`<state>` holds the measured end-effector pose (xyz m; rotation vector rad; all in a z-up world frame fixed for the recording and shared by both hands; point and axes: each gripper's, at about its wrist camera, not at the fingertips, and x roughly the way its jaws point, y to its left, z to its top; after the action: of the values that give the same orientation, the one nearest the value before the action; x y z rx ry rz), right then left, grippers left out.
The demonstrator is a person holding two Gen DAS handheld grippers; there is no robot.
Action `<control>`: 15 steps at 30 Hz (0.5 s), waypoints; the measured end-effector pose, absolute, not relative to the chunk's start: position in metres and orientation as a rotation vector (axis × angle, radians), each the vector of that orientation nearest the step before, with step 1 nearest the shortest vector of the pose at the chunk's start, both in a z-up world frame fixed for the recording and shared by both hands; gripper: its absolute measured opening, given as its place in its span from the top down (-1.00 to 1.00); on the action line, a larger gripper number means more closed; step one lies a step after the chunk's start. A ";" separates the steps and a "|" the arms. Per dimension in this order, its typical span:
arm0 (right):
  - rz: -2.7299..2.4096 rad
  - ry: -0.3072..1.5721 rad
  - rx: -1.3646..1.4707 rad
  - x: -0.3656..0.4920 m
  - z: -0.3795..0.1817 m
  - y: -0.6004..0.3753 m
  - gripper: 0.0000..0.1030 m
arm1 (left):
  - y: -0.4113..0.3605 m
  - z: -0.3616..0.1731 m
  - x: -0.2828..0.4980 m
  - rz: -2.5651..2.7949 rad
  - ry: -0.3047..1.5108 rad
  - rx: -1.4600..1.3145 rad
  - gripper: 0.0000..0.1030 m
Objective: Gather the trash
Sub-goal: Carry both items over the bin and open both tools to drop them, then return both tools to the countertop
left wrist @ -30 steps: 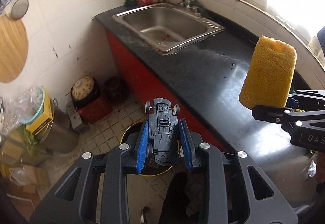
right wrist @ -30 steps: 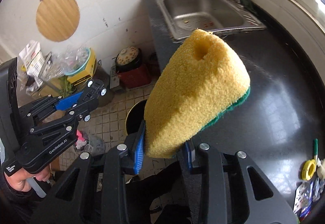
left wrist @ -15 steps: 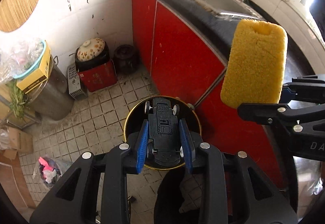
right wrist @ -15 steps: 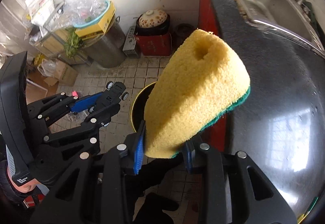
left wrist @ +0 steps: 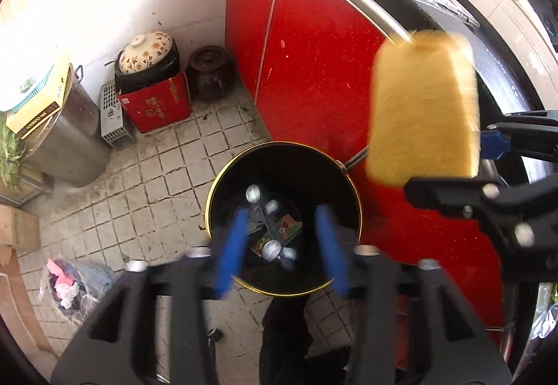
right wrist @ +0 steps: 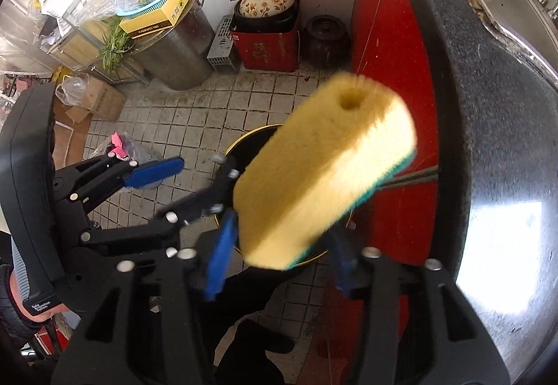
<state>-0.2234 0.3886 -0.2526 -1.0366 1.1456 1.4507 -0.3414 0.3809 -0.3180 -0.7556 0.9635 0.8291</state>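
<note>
A black trash bin point(left wrist: 211, 210) with a gold rim stands on the tiled floor by the red cabinet. My left gripper point(left wrist: 280, 252) hangs over it, its jaws opening with nothing between the blue pads. The dark toy car point(left wrist: 261, 210) lies wheels-up inside the bin on some wrappers. My right gripper point(right wrist: 280, 259) is also above the bin point(right wrist: 244, 141), its jaws opening. The yellow sponge point(right wrist: 324, 175) with a green backing is blurred and loose between them. In the left wrist view the sponge point(left wrist: 422, 106) and right gripper point(left wrist: 450, 163) are at the right. The left gripper point(right wrist: 202, 168) shows at the left of the right wrist view.
Red cabinet doors point(left wrist: 314, 53) and the black counter edge point(right wrist: 488, 106) run along the right. Against the wall stand a floral pot on a red box point(left wrist: 153, 99), a brown jar point(left wrist: 209, 71) and a steel drum point(left wrist: 69, 141). A bag of rubbish point(left wrist: 76, 284) lies on the floor.
Both grippers have come down from counter height to just over the bin. Both jaws have parted: the toy car has dropped from the left gripper into the bin, and the sponge has come loose.
</note>
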 end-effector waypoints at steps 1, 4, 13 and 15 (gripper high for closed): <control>1.459 1.141 -1.036 -0.223 -0.251 0.388 -0.34 | 0.381 -0.317 -0.341 0.842 0.959 -0.746 -0.32; 1.457 1.121 -1.036 -0.221 -0.247 0.386 -0.36 | 0.384 -0.315 -0.341 0.849 0.956 -0.746 -0.34; 1.432 1.105 -0.891 -0.195 -0.192 0.355 -0.41 | 0.373 -0.278 -0.335 0.834 0.966 -0.665 -0.59; 1.415 1.096 -0.822 -0.184 -0.169 0.339 -0.45 | 0.365 -0.259 -0.326 0.822 0.965 -0.613 -0.68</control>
<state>-0.1838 0.3386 -0.1695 -0.8218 1.0959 1.4155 -0.3257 0.3645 -0.2586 -0.6131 0.9651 0.8215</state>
